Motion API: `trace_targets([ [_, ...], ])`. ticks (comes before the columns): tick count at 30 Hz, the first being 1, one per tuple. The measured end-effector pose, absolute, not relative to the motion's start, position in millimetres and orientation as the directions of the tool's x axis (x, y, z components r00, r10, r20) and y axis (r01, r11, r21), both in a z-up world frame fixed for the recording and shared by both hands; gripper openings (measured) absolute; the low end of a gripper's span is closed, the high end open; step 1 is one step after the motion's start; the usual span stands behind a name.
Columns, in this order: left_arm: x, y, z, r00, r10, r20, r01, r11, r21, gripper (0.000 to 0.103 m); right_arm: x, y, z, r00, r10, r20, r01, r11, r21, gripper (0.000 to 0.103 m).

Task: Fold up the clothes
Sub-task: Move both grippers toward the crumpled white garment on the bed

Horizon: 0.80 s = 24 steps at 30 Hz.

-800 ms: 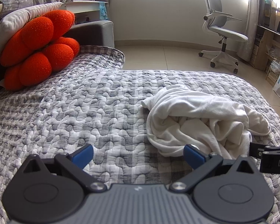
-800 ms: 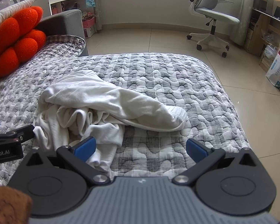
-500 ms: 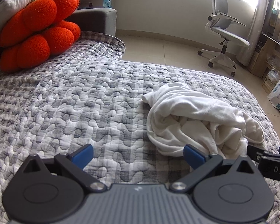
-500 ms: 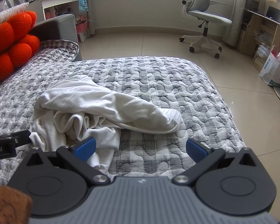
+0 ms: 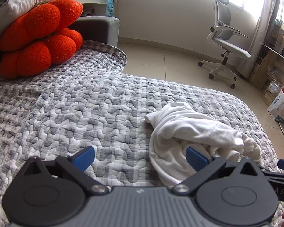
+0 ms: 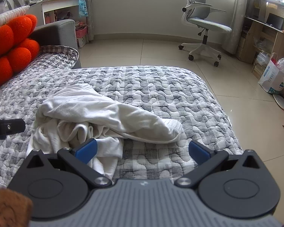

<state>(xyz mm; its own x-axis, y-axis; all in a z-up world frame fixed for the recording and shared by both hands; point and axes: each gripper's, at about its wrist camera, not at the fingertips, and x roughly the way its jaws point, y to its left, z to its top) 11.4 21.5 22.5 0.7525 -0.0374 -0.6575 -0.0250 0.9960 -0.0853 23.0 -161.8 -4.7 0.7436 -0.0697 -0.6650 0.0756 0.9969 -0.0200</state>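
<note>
Hovering wide open, both tools [image 5: 140,157] [image 6: 142,149] flank the crumpled white garment [image 6: 104,113]; "AS" lettering shows.

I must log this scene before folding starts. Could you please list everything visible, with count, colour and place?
garment: one, white, crumpled on the quilt
quilt: one, grey-white check, covers the bed
cushion: one, orange, lobed, at the far left of the bed
pillow: one, pale grey, above the cushion
chair: one, grey-white, on the tiled floor
bag: one, white, on the floor by the shelves
left gripper: open, near the garment's left edge
right gripper: open, over the garment's near edge
</note>
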Motion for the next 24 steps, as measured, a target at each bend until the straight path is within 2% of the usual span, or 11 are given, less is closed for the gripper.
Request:
trace_targets([
  [13,25.2,-1.3,35.0,0.743,-0.029,-0.668,0.007,0.999,-0.036,0.103,29.1,-157.6,2.8,0.764,-0.036,-0.644,0.052,0.999,0.006,0.103],
  [24,53.8,6.7,38.3,0.746,0.012,-0.666,-0.009,1.0,0.008,0.103,49.5,-162.5,6.9,0.751,-0.066,-0.657,0.058,0.998,-0.034,0.103],
])
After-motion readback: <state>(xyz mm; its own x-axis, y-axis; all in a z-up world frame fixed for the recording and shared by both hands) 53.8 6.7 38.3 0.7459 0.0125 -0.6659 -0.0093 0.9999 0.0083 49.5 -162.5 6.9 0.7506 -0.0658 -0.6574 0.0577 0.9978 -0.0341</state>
